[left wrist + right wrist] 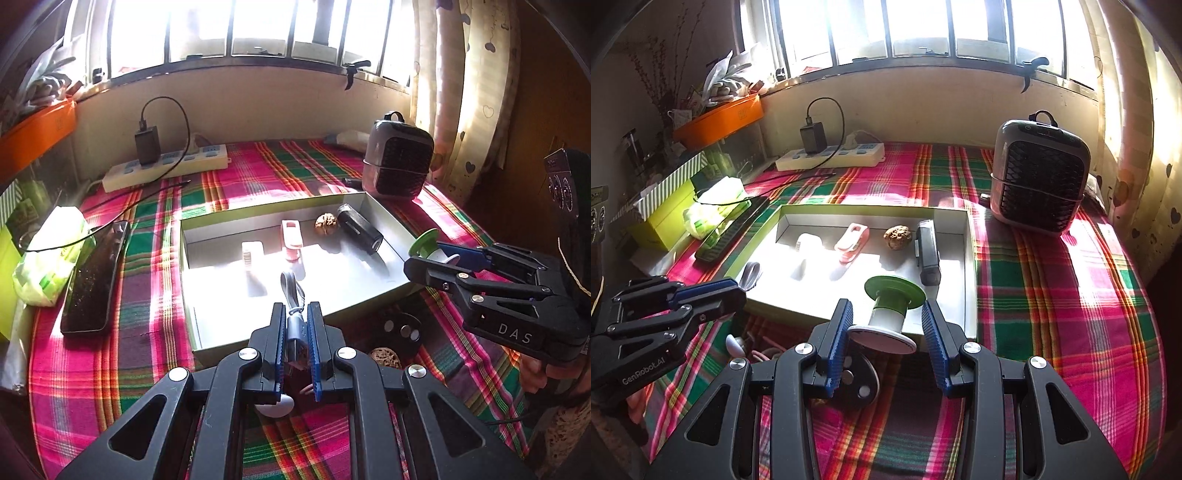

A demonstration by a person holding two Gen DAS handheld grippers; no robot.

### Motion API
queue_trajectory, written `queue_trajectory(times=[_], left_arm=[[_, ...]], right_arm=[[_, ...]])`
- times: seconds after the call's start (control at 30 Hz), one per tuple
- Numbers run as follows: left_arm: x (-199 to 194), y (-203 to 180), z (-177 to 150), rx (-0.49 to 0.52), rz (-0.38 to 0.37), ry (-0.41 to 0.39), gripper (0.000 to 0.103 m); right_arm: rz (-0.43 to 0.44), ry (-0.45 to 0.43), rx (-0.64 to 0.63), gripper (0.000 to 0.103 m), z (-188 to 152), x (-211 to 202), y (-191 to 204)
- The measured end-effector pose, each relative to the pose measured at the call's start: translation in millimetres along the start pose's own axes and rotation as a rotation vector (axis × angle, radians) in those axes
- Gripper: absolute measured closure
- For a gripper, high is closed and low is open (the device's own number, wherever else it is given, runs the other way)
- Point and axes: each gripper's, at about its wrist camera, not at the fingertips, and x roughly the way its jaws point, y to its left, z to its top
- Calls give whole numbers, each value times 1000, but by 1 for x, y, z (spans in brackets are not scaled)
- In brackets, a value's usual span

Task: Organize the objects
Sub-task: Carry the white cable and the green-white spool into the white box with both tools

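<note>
Grey USB cable (294, 325) pinched flat between blue pads of left gripper (297, 325), jaws narrow, clamped on plug end; cable loop (290, 286) pointing fwd over near rim of tray. Green-and-white spool (892, 314) set between fingers of right gripper (888, 325), jaws approx. half wide; white flange touching left pad, gap at right pad, so firm grip cannot be told from wrist view. Same spool seen in left view (430, 245) at tip of right gripper (432, 258), above right edge of tray.

Grey shallow tray (295, 210) w/ green outer rim, centre of plaid cloth (258, 166). Inside, far row, left to right: white small roll (252, 254), pink clip (291, 236), brown walnut (326, 222), black cylinder device (360, 229). Near half of tray floor sunlit, bare.

On cloth near tray, btwn grippers: dark round disc w/ silver buttons (402, 330), second walnut-like ball (386, 357), white rounded item (275, 406) under left gripper, partly hidden.

Left of tray: black phone (96, 277), green-white packet (51, 254) just beside it. Far left: white power strip (166, 166) w/ black charger (146, 144) plugged in. Far right: grey-black fan heater (397, 158), near tray's far right corner. Window (240, 26) behind, curtain (461, 92) at right.
</note>
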Motion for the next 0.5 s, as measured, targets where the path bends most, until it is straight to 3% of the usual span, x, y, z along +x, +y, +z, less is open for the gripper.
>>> queue_trajectory(times=[0.5], left_arm=[[41,35,39,-42,53,7,93]], right_arm=[[16,56,-14,63,31,48,2]])
